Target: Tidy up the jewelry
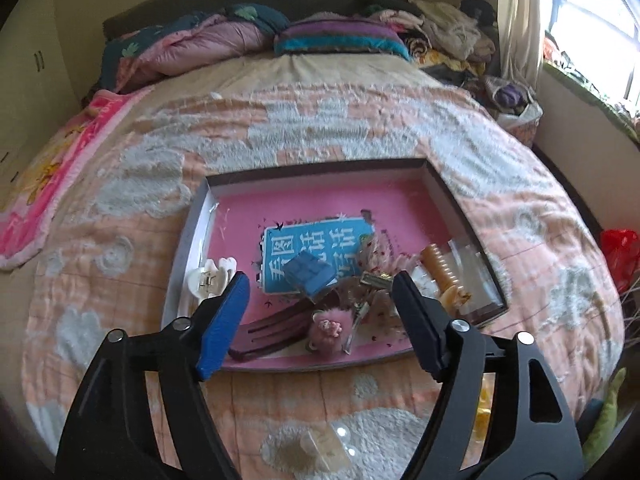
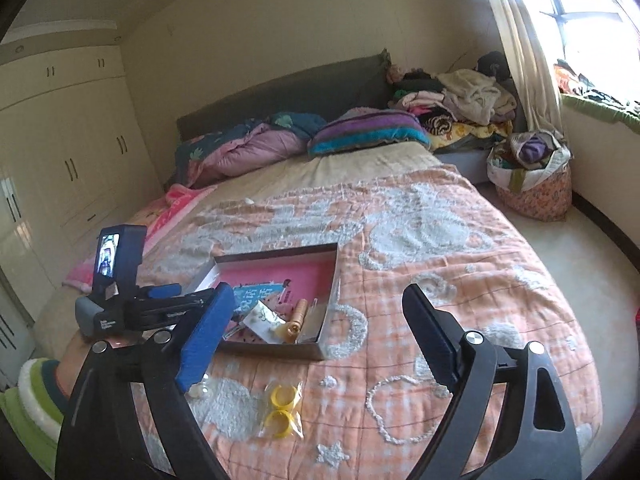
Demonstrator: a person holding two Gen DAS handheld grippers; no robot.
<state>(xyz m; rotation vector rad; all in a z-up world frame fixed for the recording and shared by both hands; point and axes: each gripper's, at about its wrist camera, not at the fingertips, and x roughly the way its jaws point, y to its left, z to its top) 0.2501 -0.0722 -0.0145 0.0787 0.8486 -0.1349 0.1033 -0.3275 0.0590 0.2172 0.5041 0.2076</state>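
Note:
A shallow box (image 1: 444, 196) with a pink floor lies on the bed. In it are a small blue case (image 1: 310, 274), a white hair claw (image 1: 210, 278), a dark red comb (image 1: 266, 332), a pink fluffy clip (image 1: 328, 328) and an amber hair piece (image 1: 442, 272). My left gripper (image 1: 320, 312) is open and empty, just above the box's near edge. My right gripper (image 2: 316, 332) is open and empty, above the bedspread to the right of the box (image 2: 330, 280). A clear bag with yellow rings (image 2: 280, 412) lies on the bedspread below it. A pearl earring card (image 1: 324, 448) lies in front of the box.
The orange and white bedspread (image 2: 440, 240) covers the bed. Folded quilts and pillows (image 2: 360, 130) lie at the headboard. A laundry bag (image 2: 532, 176) stands on the floor at right. The left hand-held unit (image 2: 120, 304) shows in the right wrist view. Wardrobes (image 2: 60, 152) line the left wall.

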